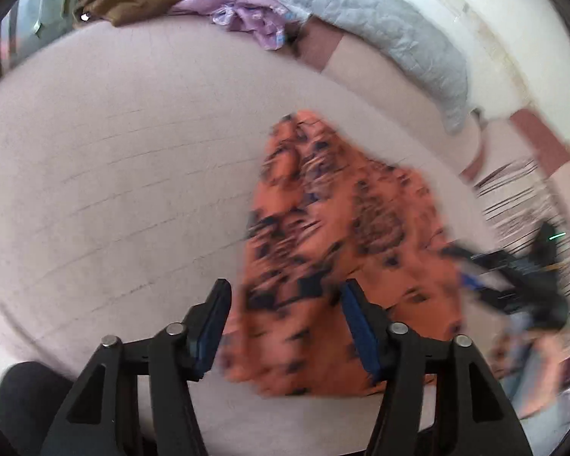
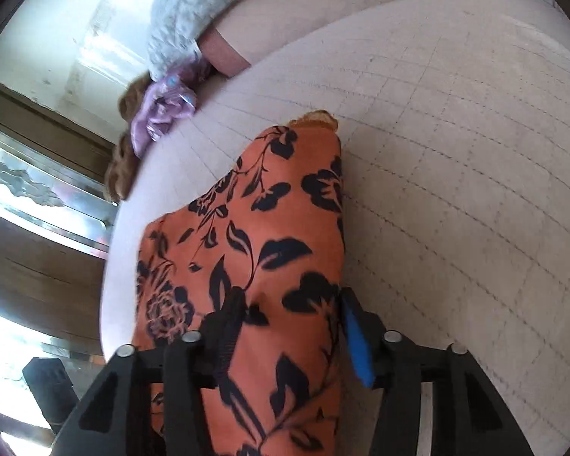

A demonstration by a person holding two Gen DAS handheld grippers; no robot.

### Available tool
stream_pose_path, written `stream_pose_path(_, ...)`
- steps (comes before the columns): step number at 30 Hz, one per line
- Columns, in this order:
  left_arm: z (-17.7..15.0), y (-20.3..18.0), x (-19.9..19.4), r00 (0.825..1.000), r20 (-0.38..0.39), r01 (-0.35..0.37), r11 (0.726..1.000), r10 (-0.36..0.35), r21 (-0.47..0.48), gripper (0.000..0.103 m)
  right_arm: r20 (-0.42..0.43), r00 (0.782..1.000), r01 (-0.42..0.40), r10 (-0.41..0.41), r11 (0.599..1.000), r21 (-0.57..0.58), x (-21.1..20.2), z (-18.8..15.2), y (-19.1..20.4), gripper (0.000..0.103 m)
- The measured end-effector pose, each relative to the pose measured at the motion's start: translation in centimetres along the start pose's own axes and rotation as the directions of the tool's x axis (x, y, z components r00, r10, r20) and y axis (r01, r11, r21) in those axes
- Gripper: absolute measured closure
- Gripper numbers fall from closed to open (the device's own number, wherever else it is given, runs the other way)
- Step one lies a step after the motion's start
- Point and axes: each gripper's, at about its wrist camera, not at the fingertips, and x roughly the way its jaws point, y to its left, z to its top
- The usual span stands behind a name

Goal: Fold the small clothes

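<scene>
An orange floral garment lies on a pale quilted bed, directly ahead of the left gripper, whose jaws stand apart over the cloth, which is blurred in the left wrist view. In the right wrist view the right gripper also stands apart, the garment running between its jaws and ahead of it. Far ahead of both, a purple cloth and a grey pillow rest at the bed's edge.
</scene>
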Motion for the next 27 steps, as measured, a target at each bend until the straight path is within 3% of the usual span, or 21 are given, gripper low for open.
stream_pose_path(1, -0.5, 1.0, 1.2, 0.998, -0.051, 0.029, 0.999, -0.030, -0.033, 0.062, 0.017, 1.000, 0.003, -0.002, 1.000, -0.010, -0.8, -0.4, 0.1, 0.047)
stream_pose_path(3, -0.9, 2.0, 1.1, 0.996, -0.039, 0.072, 0.994, -0.075, -0.081, 0.065, 0.058, 0.998, -0.020, 0.021, 1.000, -0.023, -2.5, -1.1, 0.5, 0.044)
stream_pose_path(5, -0.9, 1.5, 0.2, 0.998, -0.031, 0.049, 0.997, -0.050, -0.059, 0.067, 0.076, 0.996, -0.043, 0.046, 0.998, -0.041, -4.0, -1.8, 1.1, 0.044)
stream_pose_path(8, 0.0, 0.5, -1.5, 1.000, -0.010, 0.021, 1.000, -0.021, -0.021, 0.066, 0.098, 0.991, -0.076, 0.086, 0.992, -0.103, -5.5, -2.9, 2.8, 0.032)
stream_pose_path(11, 2.3, 0.4, -3.2, 0.996, 0.047, 0.071, 0.997, -0.070, -0.022, 0.043, 0.065, 0.988, -0.129, 0.139, 0.982, -0.141, -5.9, -4.2, 4.2, 0.029)
stream_pose_path(12, 3.4, 0.2, -3.1, 0.994, 0.061, 0.087, 0.996, -0.086, -0.017, 0.040, 0.051, 0.987, -0.143, 0.152, 0.979, -0.144, -5.5, -4.6, 4.4, 0.028)
stream_pose_path(18, 7.8, -2.5, 1.3, 0.991, -0.008, 0.136, 0.991, -0.136, -0.001, 0.041, 0.017, 0.988, -0.150, 0.152, 0.985, -0.084, -3.8, -5.5, 2.9, 0.028)
stream_pose_path(19, 8.4, -2.7, 2.8, 0.989, -0.041, 0.140, 0.990, -0.141, -0.010, 0.043, 0.019, 0.988, -0.154, 0.156, 0.985, -0.077, -3.8, -5.5, 2.5, 0.028)
stream_pose_path(21, 8.8, -2.8, 4.2, 0.991, -0.088, 0.105, 0.994, -0.104, 0.002, 0.083, 0.023, 0.988, -0.151, 0.152, 0.986, -0.069, -3.8, -5.4, 2.3, 0.028)
stream_pose_path(23, 8.9, -2.6, 5.6, 0.993, -0.087, 0.077, 0.997, -0.074, 0.028, 0.087, 0.027, 0.988, -0.147, 0.149, 0.987, -0.064, -3.8, -5.0, 1.7, 0.028)
stream_pose_path(27, 9.1, -0.4, 6.2, 0.984, -0.089, 0.147, 0.986, -0.154, -0.080, 0.087, 0.031, 0.991, -0.131, 0.132, 0.991, -0.038, -4.0, -4.8, 0.5, 0.028)
